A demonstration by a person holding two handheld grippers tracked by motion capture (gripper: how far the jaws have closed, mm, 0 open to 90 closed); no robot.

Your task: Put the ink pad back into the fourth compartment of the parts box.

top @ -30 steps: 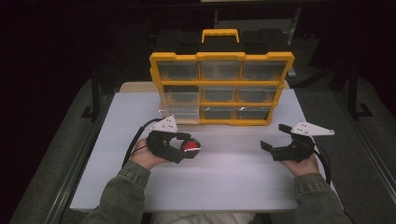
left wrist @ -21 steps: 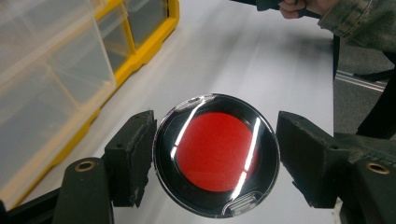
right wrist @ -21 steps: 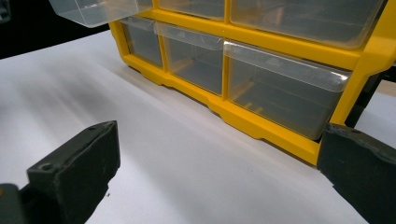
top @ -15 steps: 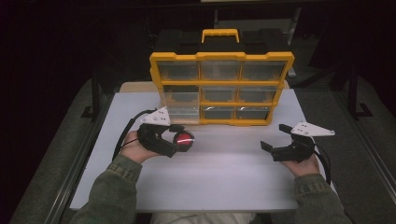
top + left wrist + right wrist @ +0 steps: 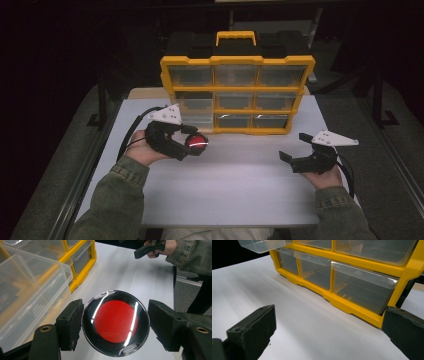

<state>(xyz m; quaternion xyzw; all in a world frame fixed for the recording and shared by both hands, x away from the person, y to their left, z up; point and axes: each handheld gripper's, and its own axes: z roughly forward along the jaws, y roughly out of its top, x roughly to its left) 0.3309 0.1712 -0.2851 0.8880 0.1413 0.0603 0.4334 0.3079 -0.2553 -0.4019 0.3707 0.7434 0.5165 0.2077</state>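
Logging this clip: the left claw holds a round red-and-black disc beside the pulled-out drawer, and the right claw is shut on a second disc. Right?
Not quite. The right claw is open and holds nothing, as the right gripper view shows. The rest stands: the left claw holds the round red-and-black disc beside the pulled-out drawer.

Round case [image 5: 115, 323]: red centre, glossy black rim, white glare streaks. Organiser [image 5: 237, 95]: yellow frame and yellow handle, black top behind it. Its drawers [image 5: 362, 285] are clear plastic, greyish inside; the pulled-out drawer [image 5: 27, 295] is clear too. Table [image 5: 240, 180]: plain white, no pattern. Left gripper [image 5: 190, 146] and right gripper [image 5: 294, 148]: black bodies, matte black jaw pads, light grey top plates, black cables. Sleeves [image 5: 117, 200]: olive green, faded. Surroundings dark.
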